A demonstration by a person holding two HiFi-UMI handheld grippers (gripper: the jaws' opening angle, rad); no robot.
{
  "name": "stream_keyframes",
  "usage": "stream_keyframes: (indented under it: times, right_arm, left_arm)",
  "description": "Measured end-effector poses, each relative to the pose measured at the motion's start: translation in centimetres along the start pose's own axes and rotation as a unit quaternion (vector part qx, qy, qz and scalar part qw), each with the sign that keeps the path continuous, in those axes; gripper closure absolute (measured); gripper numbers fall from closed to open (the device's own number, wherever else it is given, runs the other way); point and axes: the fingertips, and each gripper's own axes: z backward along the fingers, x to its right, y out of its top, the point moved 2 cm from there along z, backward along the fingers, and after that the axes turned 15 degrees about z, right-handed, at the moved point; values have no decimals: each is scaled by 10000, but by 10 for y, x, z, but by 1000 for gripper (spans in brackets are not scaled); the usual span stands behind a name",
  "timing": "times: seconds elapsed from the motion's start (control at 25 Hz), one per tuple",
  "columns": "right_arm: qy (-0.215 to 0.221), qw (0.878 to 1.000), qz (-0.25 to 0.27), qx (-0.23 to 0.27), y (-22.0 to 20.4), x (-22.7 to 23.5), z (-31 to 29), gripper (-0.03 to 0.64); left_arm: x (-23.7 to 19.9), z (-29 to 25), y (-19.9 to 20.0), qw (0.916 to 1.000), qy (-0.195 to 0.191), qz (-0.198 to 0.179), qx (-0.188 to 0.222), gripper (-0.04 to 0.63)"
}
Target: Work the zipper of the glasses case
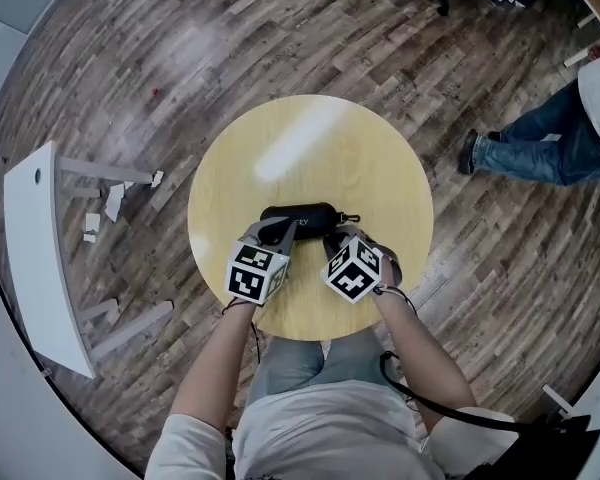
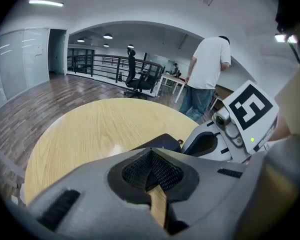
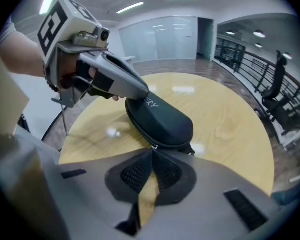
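Note:
A black glasses case lies lengthwise at the middle of the round wooden table. My left gripper is shut on the case's left end; in the right gripper view its jaw tips clamp that end of the case. My right gripper is shut at the near right rim of the case, with the small metal zipper pull pinched at its tips. In the left gripper view the case shows just past the closed pads, and the right gripper rests beside it.
A person in jeans stands on the wood floor right of the table. A white panel and loose scraps lie on the left. An office chair and a railing stand far behind.

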Motion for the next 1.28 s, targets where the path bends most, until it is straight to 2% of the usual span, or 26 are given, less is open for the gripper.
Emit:
stream_keyframes:
  times: [0.12,0.28,0.44,0.56,0.68,0.88,1.0,1.12,1.2,1.28]
  right_arm:
    - [-404,9990,-156,146,-6,2,5,618]
    - [-623,9975,324,46,-22,30,14,618]
    - [-642,9940,869,-161,-35,56,15,618]
    - [-463,9916,1172,-282,-33,54,11,618]
    - [-303,9931,1105,-233,-27,36,9,618]
    - [-222,9987,447,134,-1,-11,-7,618]
    - [-169,9991,309,243,8,-22,-15,618]
    - [-167,9985,448,256,2,-17,-10,618]
    - [-182,9971,720,177,-11,-13,-2,618]
    - [-223,9947,1004,-10,-31,-2,7,618]
  left_arm:
    - [5,4,-1,9999,-66,-99,-72,589]
    - [11,8,13,9991,-193,-369,-106,589]
    - [24,-9,1,9956,-368,-597,-624,589]
    - [25,-12,-5,9956,-352,-598,-631,589]
    - [27,-14,-5,9960,-331,-628,-543,589]
    - [27,-14,-7,9964,-329,-587,-515,589]
    - [27,-14,-6,9965,-335,-590,-494,589]
    - [31,-12,-6,9965,-412,-525,-494,589]
    - [38,-8,-3,9967,-518,-453,-422,589]
    - [48,-11,6,9957,-638,-555,-380,589]
